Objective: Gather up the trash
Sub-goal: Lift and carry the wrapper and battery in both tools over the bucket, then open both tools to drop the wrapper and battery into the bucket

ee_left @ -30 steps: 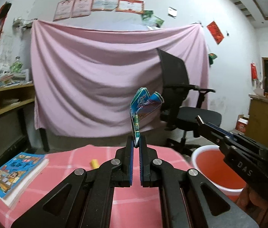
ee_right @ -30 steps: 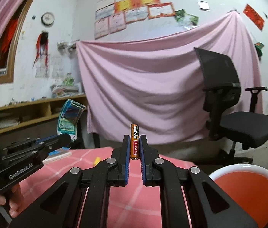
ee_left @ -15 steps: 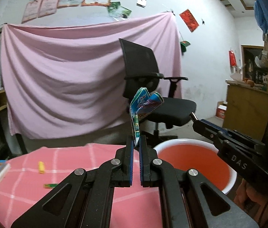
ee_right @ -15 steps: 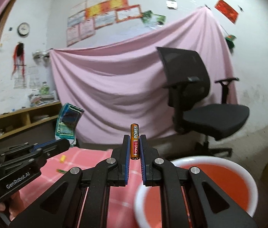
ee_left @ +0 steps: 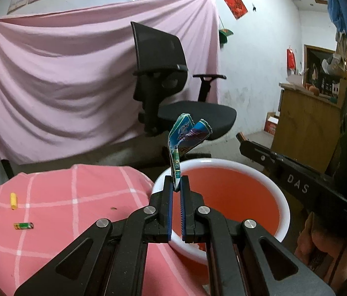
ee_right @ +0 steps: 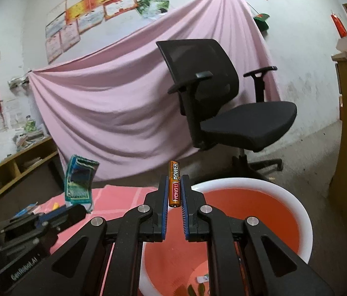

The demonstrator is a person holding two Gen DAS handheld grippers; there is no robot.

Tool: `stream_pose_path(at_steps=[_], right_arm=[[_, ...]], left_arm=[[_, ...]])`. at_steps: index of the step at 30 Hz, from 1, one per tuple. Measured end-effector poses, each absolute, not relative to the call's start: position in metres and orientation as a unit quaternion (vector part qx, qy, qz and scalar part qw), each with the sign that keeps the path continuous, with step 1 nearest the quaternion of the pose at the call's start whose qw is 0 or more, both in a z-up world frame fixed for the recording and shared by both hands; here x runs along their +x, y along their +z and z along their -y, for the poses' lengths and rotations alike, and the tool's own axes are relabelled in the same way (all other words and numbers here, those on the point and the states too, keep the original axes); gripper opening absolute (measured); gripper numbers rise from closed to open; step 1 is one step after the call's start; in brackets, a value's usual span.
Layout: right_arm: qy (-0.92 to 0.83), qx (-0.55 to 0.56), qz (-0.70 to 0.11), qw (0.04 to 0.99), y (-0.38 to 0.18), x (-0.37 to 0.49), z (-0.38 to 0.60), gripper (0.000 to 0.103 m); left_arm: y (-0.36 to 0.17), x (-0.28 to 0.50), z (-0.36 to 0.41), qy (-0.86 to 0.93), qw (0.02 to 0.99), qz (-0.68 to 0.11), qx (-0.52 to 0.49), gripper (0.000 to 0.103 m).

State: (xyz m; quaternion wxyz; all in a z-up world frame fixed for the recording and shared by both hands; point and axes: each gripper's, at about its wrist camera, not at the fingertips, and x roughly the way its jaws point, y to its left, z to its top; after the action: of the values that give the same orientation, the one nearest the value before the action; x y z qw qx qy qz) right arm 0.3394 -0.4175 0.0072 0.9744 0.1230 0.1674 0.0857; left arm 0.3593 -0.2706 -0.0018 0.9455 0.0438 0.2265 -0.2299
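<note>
In the left wrist view, the left gripper is seen clamped on the bottom edge of a crumpled blue-green foil wrapper, which is held upright with its printed, serrated top folded over, above the near rim of the bucket. The bucket is round, of smooth plastic, with a white rim and a red inside. Left of the bucket, a surface covered by a pink cloth with a white check is shown, and on it lie a short yellow stick and a small green battery. To the right of the bucket, the black body of the other tool is marked "DAS". In the right wrist view, the right gripper is closed on a slim orange-and-black battery, held upright and lettered "YONG LI POWER", over the bucket's near edge. Small scraps are seen at the bucket's bottom. Left of the bucket, the wrapper is visible above a black body marked "GenRobot.AI".
</note>
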Motion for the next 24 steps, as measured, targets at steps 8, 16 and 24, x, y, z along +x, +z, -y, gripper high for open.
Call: stream_pose_path(at_steps=[8,16,24], right_arm=[[0.070,0.132,-0.192,0.970,0.002,0.344,0.423,0.008],[0.048,0.141,-0.220,0.964,-0.004,0.349,0.434,0.010],[0.040,0.139,-0.222,0.964,-0.005,0.347,0.436,0.025]], left_arm=[[-0.011,0.374,0.281,-0.239,0.931,-0.272,0.053,0.004],[-0.012,0.374,0.276,-0.244,0.927,-0.282,0.046,0.006],[-0.010,0.369,0.270,-0.238,0.929,-0.281,0.046,0.007]])
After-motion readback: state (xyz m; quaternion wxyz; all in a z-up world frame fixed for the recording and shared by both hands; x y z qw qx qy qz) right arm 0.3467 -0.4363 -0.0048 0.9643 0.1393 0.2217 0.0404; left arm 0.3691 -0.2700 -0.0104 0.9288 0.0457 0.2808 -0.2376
